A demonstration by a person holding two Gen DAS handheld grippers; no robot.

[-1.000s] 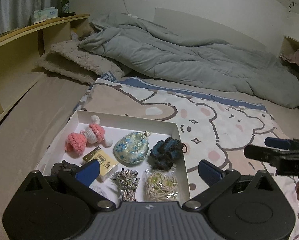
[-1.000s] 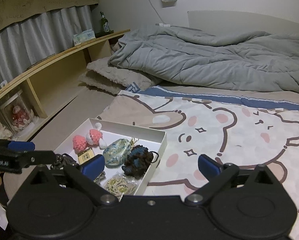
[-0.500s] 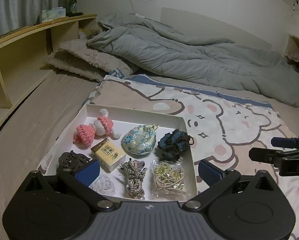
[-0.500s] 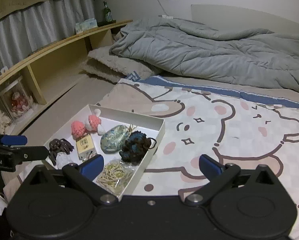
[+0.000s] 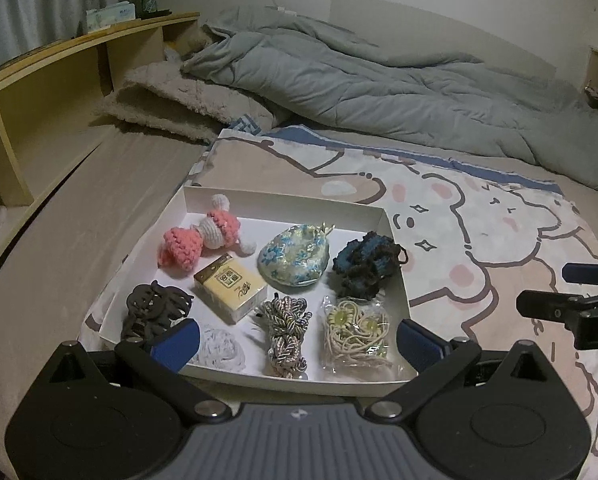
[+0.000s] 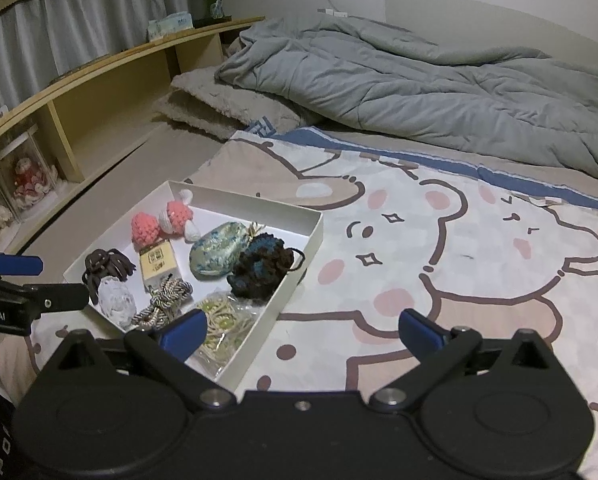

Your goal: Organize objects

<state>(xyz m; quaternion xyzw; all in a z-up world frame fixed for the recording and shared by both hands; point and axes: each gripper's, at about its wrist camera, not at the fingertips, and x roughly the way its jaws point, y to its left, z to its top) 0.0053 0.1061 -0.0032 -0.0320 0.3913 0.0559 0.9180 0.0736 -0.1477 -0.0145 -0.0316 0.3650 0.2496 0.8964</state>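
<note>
Black left gripper (image 5: 297, 344) and right gripper (image 6: 301, 334): blue-padded fingers (image 5: 175, 342), silver pivot screws, grey base plate.

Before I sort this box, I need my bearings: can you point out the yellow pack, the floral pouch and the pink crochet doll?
yellow pack (image 5: 231, 286), left wrist view, middle of its printed top face
floral pouch (image 5: 293, 258), left wrist view, centre of its fabric
pink crochet doll (image 6: 145, 230), right wrist view, its pink skirt

White box (image 5: 283, 202) of trinkets between spread fingers (image 5: 175, 342)
</note>
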